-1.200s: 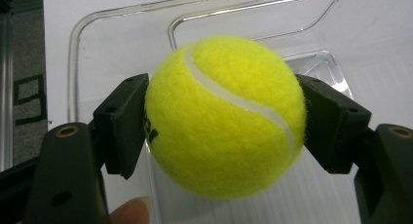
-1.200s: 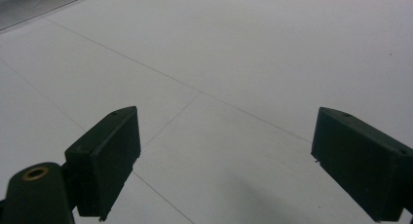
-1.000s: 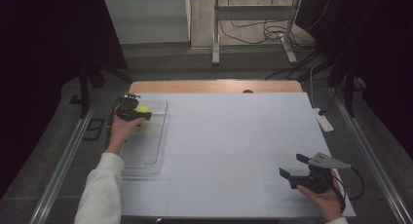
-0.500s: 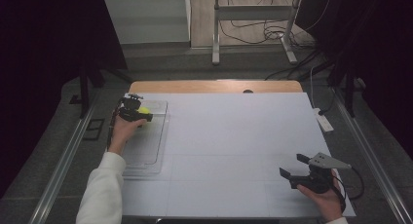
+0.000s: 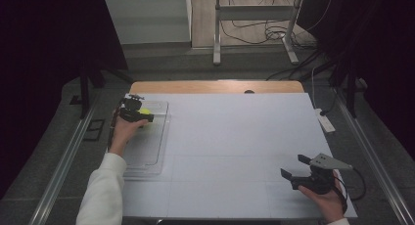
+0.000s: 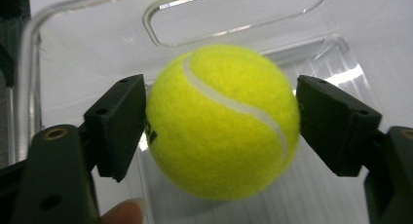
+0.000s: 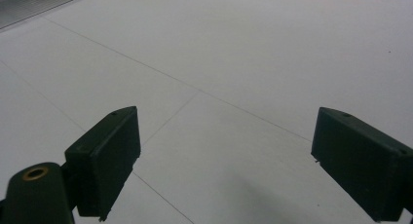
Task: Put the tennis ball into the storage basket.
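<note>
A fuzzy yellow-green tennis ball point(image 6: 221, 121), seamed in white, is seen between the just-opened jaws of the left gripper point(image 6: 221, 124), over a clear plastic tray point(image 5: 147, 151). The right gripper point(image 5: 298, 168) is spread wide above the smooth white table point(image 5: 235, 137).

Fuzzy felt ball point(image 6: 221, 121), glossy clear plastic tray point(image 6: 87, 48).

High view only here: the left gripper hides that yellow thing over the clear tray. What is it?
Observer: A yellow tennis ball with a white seam, between the jaws of the left gripper.
Operator: Released yet?
Observer: The jaws have just been opening; the pads stand right at the ball's sides.
Operator: And the other side?
Observer: The right gripper is open wide with nothing between its jaws, just bare white table ahead.
</note>
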Demonstrator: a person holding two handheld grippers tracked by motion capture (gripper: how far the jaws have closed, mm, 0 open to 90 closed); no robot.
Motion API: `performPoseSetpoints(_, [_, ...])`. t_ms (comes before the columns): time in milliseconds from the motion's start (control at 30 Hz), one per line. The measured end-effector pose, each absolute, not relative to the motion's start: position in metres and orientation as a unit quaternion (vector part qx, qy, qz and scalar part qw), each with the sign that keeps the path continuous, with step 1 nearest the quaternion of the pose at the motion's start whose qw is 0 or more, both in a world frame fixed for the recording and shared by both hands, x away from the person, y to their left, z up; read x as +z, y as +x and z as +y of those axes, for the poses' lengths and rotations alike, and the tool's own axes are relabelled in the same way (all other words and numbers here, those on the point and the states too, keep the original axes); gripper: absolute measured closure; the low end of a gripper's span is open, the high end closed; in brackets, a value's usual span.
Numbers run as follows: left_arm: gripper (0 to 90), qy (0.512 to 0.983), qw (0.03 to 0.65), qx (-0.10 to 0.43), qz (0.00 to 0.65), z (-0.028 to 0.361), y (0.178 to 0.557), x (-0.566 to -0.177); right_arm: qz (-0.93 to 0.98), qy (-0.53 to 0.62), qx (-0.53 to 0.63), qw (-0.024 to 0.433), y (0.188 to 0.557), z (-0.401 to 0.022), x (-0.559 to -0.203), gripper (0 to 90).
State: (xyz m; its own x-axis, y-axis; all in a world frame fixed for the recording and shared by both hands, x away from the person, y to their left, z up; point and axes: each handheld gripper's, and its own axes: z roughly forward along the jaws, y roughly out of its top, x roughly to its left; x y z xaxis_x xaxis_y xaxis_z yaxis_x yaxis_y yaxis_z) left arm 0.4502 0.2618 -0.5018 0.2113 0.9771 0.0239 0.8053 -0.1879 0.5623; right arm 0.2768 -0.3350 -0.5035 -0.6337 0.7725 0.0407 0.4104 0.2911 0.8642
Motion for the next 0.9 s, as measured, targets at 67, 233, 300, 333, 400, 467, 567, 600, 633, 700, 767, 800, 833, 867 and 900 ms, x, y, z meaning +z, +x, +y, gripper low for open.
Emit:
performPoseSetpoints(67, [19.6,0.746,0.225,0.196,0.595,0.261,0.449,-0.5,0.779,0.38,0.458,0.197,0.277,-0.335,-0.504,10.8])
performPoseSetpoints(233, [16.5,0.742,0.246,0.2,0.59,0.261,0.447,-0.496,0.779,0.38,0.458,0.197,0.277,-0.335,-0.504,10.8])
performPoseSetpoints(300, [15.9,0.741,0.253,0.205,0.587,0.261,0.445,-0.493,0.779,0.38,0.458,0.197,0.277,-0.335,-0.504,10.8])
performPoseSetpoints(333, [15.6,0.738,0.258,0.207,0.588,0.261,0.444,-0.491,0.779,0.38,0.458,0.197,0.277,-0.335,-0.504,10.8])
performPoseSetpoints(400, [15.0,0.737,0.265,0.21,0.585,0.261,0.443,-0.49,0.779,0.38,0.458,0.198,0.277,-0.335,-0.504,10.8])
performPoseSetpoints(467, [14.6,0.733,0.277,0.214,0.583,0.262,0.44,-0.486,0.779,0.38,0.458,0.198,0.277,-0.335,-0.503,10.8])
performPoseSetpoints(567, [14.5,0.73,0.293,0.213,0.58,0.264,0.437,-0.484,0.779,0.38,0.458,0.199,0.276,-0.335,-0.503,10.8])
performPoseSetpoints(600, [14.3,0.728,0.297,0.214,0.579,0.264,0.435,-0.484,0.778,0.38,0.459,0.199,0.276,-0.335,-0.503,10.8])
performPoseSetpoints(633, [14.2,0.727,0.299,0.215,0.58,0.265,0.434,-0.483,0.778,0.38,0.459,0.199,0.277,-0.335,-0.503,10.8])
performPoseSetpoints(700, [14.3,0.723,0.308,0.213,0.581,0.267,0.432,-0.483,0.778,0.38,0.459,0.199,0.276,-0.335,-0.503,10.8])
performPoseSetpoints(767, [14.0,0.721,0.315,0.212,0.58,0.269,0.43,-0.481,0.778,0.38,0.459,0.199,0.276,-0.335,-0.503,10.8])
performPoseSetpoints(800, [14.1,0.719,0.32,0.212,0.58,0.27,0.428,-0.48,0.778,0.38,0.459,0.199,0.276,-0.335,-0.503,10.9])
performPoseSetpoints(833, [14.1,0.718,0.324,0.21,0.579,0.27,0.427,-0.48,0.778,0.381,0.459,0.199,0.276,-0.335,-0.503,10.8])
performPoseSetpoints(867, [14.1,0.716,0.33,0.209,0.579,0.271,0.425,-0.479,0.778,0.381,0.459,0.199,0.276,-0.335,-0.503,10.8])
performPoseSetpoints(900, [14.1,0.715,0.335,0.208,0.578,0.271,0.424,-0.478,0.778,0.381,0.459,0.199,0.276,-0.335,-0.503,10.8])
